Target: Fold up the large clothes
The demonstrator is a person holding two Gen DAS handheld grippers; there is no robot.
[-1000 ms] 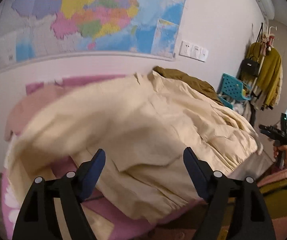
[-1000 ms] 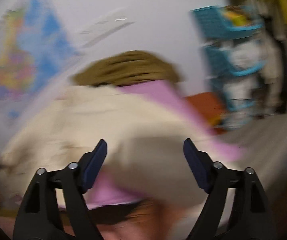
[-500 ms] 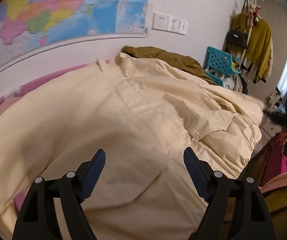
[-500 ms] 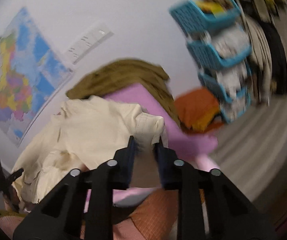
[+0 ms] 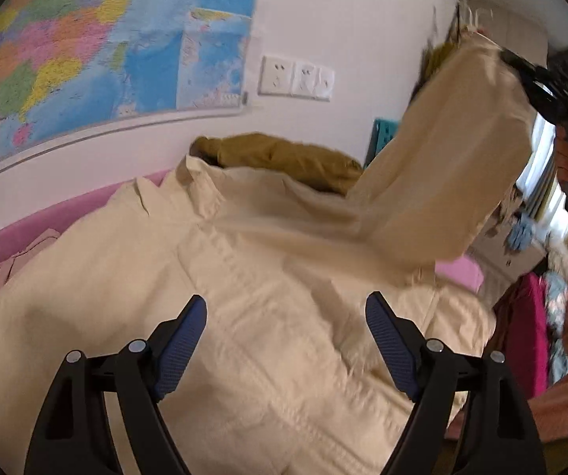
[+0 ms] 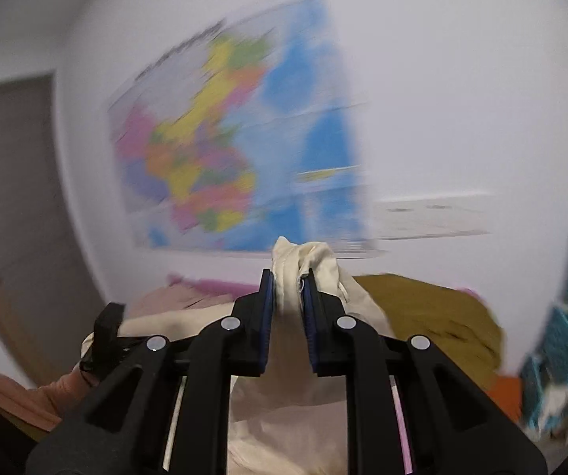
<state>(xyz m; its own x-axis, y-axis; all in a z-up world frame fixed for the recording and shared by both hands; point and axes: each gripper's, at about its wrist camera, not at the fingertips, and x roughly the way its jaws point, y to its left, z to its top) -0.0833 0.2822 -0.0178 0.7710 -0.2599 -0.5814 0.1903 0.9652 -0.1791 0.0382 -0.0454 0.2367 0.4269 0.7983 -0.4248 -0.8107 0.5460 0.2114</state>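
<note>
Right wrist view: right tool (image 6: 288, 297) pinches a sleeve of the large cream cotton jacket (image 5: 244, 316), lifted at upper right; left tool (image 5: 286, 350) gapes empty above it. Jacket sprawls unfolded mid-frame on the pink bed (image 5: 458, 271); folding barely begun.

The cream jacket (image 5: 268, 316) is matt woven cloth with stitched seams, creased and soft. The olive garment (image 5: 284, 154) behind it looks a rougher, duller cloth. The wall map (image 5: 86, 51) is smooth paper (slightly glossy). The left gripper (image 5: 286, 330) is matt black plastic; its fingers (image 5: 183, 340) carry textured blue pads.
</note>
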